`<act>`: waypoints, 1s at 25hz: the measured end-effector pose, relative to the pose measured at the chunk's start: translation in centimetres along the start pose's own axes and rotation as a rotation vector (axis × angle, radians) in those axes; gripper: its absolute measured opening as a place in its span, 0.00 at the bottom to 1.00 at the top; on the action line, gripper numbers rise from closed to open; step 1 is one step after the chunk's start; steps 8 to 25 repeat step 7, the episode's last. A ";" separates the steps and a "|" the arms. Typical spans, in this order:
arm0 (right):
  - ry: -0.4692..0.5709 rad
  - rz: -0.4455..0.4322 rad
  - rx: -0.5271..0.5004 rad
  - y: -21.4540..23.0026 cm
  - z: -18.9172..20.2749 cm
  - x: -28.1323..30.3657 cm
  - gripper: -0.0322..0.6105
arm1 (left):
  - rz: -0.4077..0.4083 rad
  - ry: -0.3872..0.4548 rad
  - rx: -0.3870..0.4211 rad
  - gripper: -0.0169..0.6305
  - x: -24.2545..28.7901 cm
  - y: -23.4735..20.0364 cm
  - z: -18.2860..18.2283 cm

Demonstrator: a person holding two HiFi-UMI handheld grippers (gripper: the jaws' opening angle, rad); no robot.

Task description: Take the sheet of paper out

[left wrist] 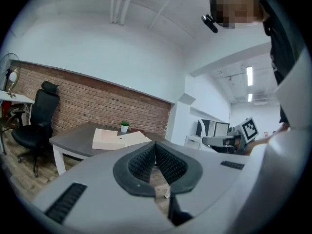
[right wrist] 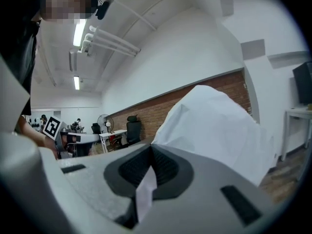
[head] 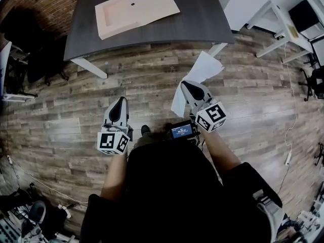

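Right gripper (head: 186, 86): jaws pinching the sheet of paper (head: 201, 71) by one edge. In the right gripper view a strip of the sheet runs down between the pads (right wrist: 161, 167), and the rest billows up past the jaw tips. The sheet is in the air over the wood floor (head: 66, 110), clear of the surface (head: 192, 27) and not touching it.

Left gripper (head: 122, 101): jaws pressed together, nothing between them. It is held level beside the right one, the two apart.

Tan folder (head: 134, 9) lies open and flat on the surface, well apart from the sheet.
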State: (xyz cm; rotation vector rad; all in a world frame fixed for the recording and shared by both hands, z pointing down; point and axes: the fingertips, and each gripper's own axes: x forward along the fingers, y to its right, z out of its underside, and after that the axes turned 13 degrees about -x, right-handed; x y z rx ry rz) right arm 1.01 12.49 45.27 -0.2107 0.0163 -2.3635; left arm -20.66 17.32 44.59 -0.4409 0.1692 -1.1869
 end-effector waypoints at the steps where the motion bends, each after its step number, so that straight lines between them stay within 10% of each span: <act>1: 0.002 0.002 0.000 0.3 0.0 -0.4 0.06 | 0.001 -0.004 0.002 0.02 0.1 0.5 0.2; 25: 0.003 0.026 -0.019 2.2 0.7 -2.7 0.06 | 0.003 0.003 0.054 0.02 0.6 3.2 0.9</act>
